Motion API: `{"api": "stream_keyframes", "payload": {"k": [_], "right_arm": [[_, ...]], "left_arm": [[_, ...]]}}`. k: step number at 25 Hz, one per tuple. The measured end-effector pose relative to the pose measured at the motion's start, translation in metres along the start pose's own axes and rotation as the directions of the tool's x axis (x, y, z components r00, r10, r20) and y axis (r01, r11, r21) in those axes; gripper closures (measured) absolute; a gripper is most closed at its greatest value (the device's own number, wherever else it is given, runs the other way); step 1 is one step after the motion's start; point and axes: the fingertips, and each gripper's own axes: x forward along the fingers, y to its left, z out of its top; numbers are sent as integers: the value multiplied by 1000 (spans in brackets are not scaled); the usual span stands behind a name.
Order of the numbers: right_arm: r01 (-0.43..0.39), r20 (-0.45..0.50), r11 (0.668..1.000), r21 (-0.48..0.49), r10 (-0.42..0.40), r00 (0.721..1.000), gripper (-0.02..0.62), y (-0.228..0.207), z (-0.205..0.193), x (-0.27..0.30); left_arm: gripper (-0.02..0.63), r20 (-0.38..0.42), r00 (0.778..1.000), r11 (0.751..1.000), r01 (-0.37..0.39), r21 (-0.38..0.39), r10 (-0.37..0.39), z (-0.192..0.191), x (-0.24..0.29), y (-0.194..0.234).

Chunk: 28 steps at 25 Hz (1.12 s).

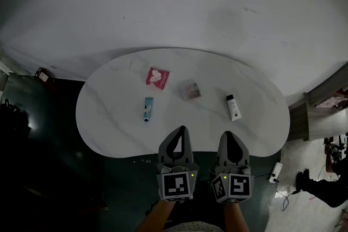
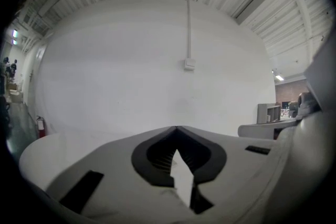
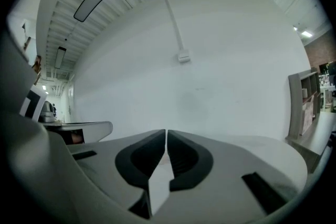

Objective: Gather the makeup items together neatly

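Four makeup items lie spread over a white marble table (image 1: 109,117): a pink packet (image 1: 157,77), a blue tube (image 1: 148,108), a small pinkish palette (image 1: 191,90) and a white tube with a black cap (image 1: 234,107). My left gripper (image 1: 181,129) is at the table's near edge, just short of the blue tube, shut and empty. My right gripper (image 1: 228,134) hangs beside it, below the white tube, also shut and empty. In the left gripper view the left gripper (image 2: 176,127) has its tips meeting. In the right gripper view the right gripper (image 3: 166,131) shows only a hairline slit.
A white wall (image 1: 179,2) curves behind the table. A fire extinguisher (image 1: 43,75) lies on the dark floor at the left. At the right are a shelf unit (image 1: 326,100), a power strip with cable (image 1: 275,172) and a person's feet (image 1: 321,185).
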Motion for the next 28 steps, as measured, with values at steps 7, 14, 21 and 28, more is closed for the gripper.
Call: {"api": "stream_keyframes", "payload": {"k": [7,14,21,28], "right_arm": [[11,-45,1000,16,-11,999,571,-11,-6,22],[-31,-87,999,17,32,996,569,-19,-16,53],[-88,-125,996,28,90,988,569,-34,-21,97],[-127,-151,991,47,133,980,568,-54,-21,136]], "left_arm": [[575,-32,999,1000,4,-10,-4,-7,23,2],[575,-61,998,999,-35,-26,34,-19,50,6],[575,-96,992,995,-88,-36,84,-29,93,8],[575,-125,985,991,-125,-41,119,-34,135,6]]}}
